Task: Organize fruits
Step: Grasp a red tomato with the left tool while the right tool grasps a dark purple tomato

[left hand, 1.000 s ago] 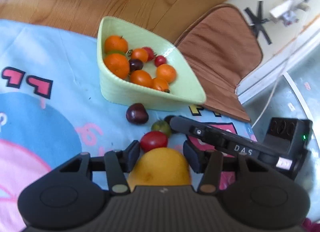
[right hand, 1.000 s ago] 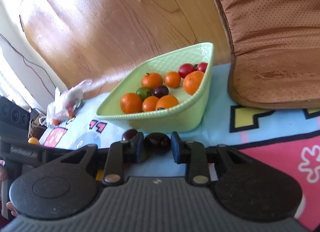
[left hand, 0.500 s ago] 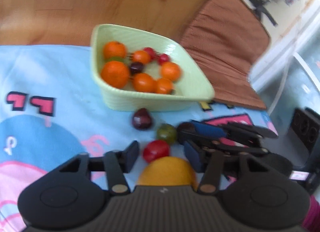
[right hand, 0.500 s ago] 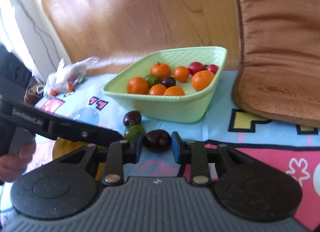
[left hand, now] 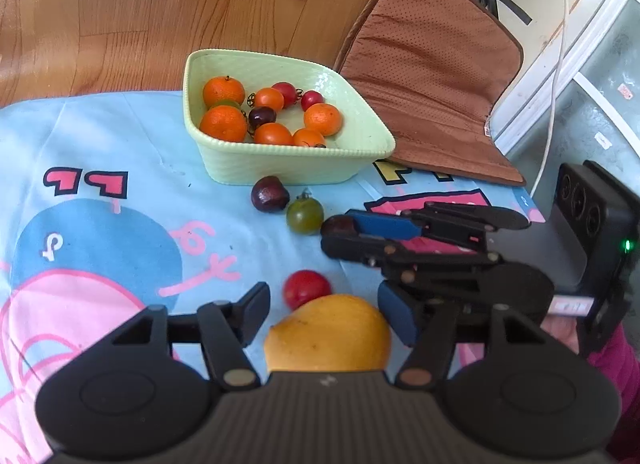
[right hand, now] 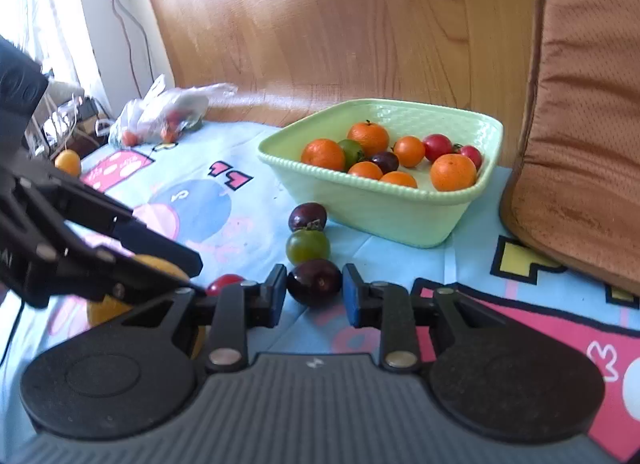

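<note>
A pale green bowl [left hand: 224, 75] [right hand: 400, 199] holds oranges, red tomatoes and a dark plum. On the blue mat in front of it lie a dark plum [left hand: 269, 194] [right hand: 307, 215], a green tomato [left hand: 305, 215] [right hand: 308, 246], a red tomato [left hand: 306, 288] [right hand: 224, 284] and a large yellow-orange fruit [left hand: 328, 334]. My right gripper [right hand: 314, 290] is closed around another dark plum [right hand: 315, 282], lifted just above the mat; it shows in the left wrist view [left hand: 336, 225] too. My left gripper [left hand: 324, 310] is open, its fingers either side of the yellow-orange fruit.
A brown cushion [left hand: 432, 75] [right hand: 580, 135] lies right of the bowl. A plastic bag of fruit [right hand: 164, 119] and a small yellow fruit [right hand: 68, 161] sit at the mat's far left. Wooden floor lies beyond the mat. A white cable [left hand: 556, 63] hangs at the right.
My right gripper has lifted and pulled back from the bowl with the dark plum held in it. My left gripper has drawn back slightly, its jaws wider around the yellow-orange fruit.
</note>
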A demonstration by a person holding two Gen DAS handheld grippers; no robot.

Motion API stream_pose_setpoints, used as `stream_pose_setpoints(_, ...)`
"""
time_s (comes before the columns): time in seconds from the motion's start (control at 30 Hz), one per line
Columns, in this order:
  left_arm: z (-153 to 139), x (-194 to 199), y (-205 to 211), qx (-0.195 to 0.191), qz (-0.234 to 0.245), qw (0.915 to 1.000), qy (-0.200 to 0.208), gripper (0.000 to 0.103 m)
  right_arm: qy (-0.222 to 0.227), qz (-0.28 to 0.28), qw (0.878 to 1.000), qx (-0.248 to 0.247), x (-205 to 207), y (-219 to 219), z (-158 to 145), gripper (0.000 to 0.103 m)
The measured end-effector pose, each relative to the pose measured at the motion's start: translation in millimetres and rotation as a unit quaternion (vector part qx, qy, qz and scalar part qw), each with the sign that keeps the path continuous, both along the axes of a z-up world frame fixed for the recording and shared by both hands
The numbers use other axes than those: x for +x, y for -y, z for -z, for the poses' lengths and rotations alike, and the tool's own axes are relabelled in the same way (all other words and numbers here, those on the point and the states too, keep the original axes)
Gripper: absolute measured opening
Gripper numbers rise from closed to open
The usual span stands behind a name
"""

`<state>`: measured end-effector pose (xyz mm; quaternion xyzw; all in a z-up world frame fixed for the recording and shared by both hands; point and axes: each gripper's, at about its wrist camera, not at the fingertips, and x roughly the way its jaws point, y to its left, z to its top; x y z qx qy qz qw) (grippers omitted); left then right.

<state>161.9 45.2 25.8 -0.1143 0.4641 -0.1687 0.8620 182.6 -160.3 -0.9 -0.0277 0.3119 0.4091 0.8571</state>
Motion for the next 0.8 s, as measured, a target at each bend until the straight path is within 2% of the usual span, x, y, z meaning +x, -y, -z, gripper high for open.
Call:
stream_pose_setpoints(0.07, 3, 2, 11, 0.014, 0.014, 0.9998, -0.009, 0.064, -0.009, 0.02, 1.0, 0.012, 5, 5, 0, 0.032)
stream_pose_setpoints(0.2, 9, 11, 38, 0.09, 0.05, 0.9944, -0.022, 0.067, -0.032, 0.054, 0.998, 0.028, 17, 14, 3, 0.032)
stream_pose_setpoints(0.27, 7, 19, 38, 0.091, 0.046, 0.9941, -0.036, 0.061, -0.042, 0.055, 0.997, 0.038, 20, 18, 4, 0.033)
stream_pose_setpoints(0.37, 7, 26, 30, 0.081, 0.027, 0.9954, -0.043, 0.055, -0.031, 0.052, 0.998, 0.036, 18, 15, 5, 0.033)
stream_pose_setpoints(0.47, 10, 22, 20, 0.066, 0.013, 0.9973, -0.029, 0.042, -0.033, 0.045, 0.998, 0.038, 20, 14, 7, 0.033)
stream_pose_setpoints(0.57, 12, 18, 17, 0.077, 0.011, 0.997, -0.004, 0.029, -0.054, 0.069, 0.994, 0.06, 28, 19, 9, 0.033)
stream_pose_setpoints(0.67, 11, 20, 21, 0.088, 0.007, 0.9961, 0.0, 0.029, -0.053, 0.121, 0.989, 0.062, 22, 29, 7, 0.032)
stream_pose_setpoints(0.73, 8, 20, 29, 0.116, 0.008, 0.9931, 0.018, 0.028, -0.063, 0.157, 0.982, 0.079, 7, 45, 6, 0.032)
stream_pose_setpoints(0.8, 5, 19, 30, 0.115, 0.002, 0.9931, 0.023, 0.028, -0.068, 0.183, 0.976, 0.1, -13, 66, 6, 0.032)
